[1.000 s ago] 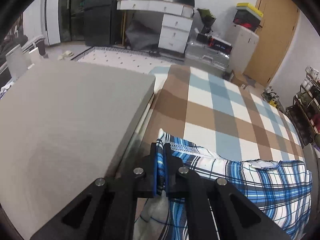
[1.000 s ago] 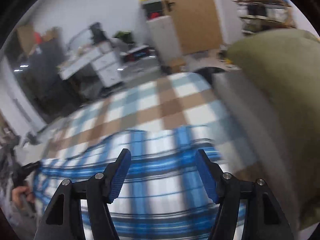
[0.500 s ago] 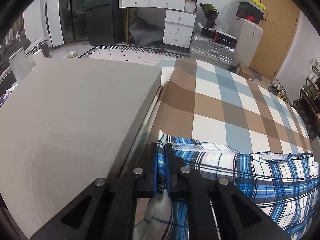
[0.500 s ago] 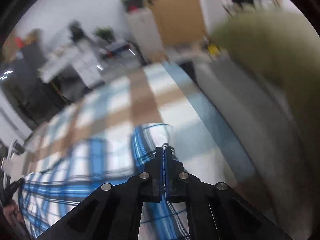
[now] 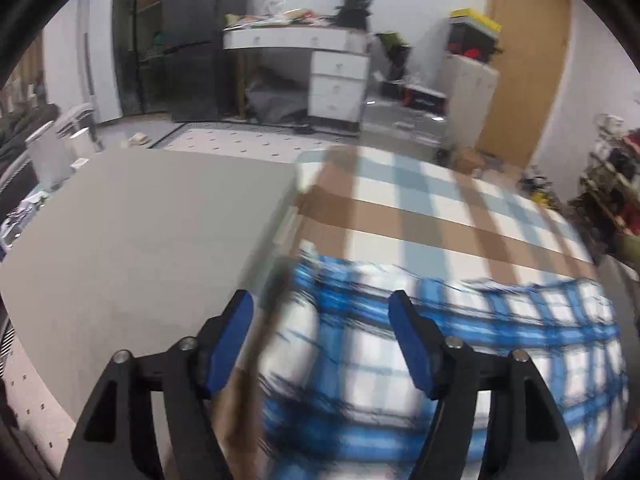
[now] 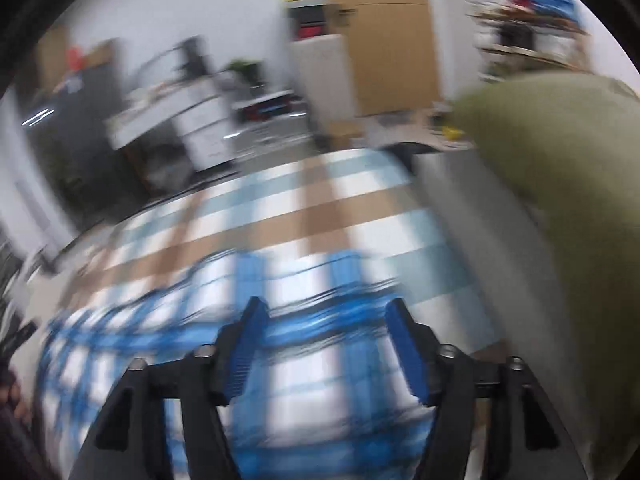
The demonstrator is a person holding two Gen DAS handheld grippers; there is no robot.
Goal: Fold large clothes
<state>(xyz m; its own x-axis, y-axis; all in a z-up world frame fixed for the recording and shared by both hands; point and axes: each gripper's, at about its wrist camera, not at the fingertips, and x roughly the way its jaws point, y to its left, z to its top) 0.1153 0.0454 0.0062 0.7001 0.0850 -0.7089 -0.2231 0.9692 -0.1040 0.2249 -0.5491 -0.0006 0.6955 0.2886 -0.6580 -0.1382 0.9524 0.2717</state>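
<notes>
Showing grey mattress (image 5: 132,240) | left view only | olive cushion (image 6: 560,200) | right only

Each tool, the left tool (image 5: 320,312) and the right tool (image 6: 324,320), has black angular arms, silver screws and blue ribbed pads (image 5: 412,352).

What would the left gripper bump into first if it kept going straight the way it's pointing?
Probably the blue plaid garment just ahead of the open left gripper, lying on the checked bedcover; blur makes depth uncertain.

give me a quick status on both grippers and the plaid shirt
Left gripper open, jaws just opened, nothing pinched. Right gripper open, same. Blue plaid shirt lying released on checked bedcover. Nothing in the way.
</notes>
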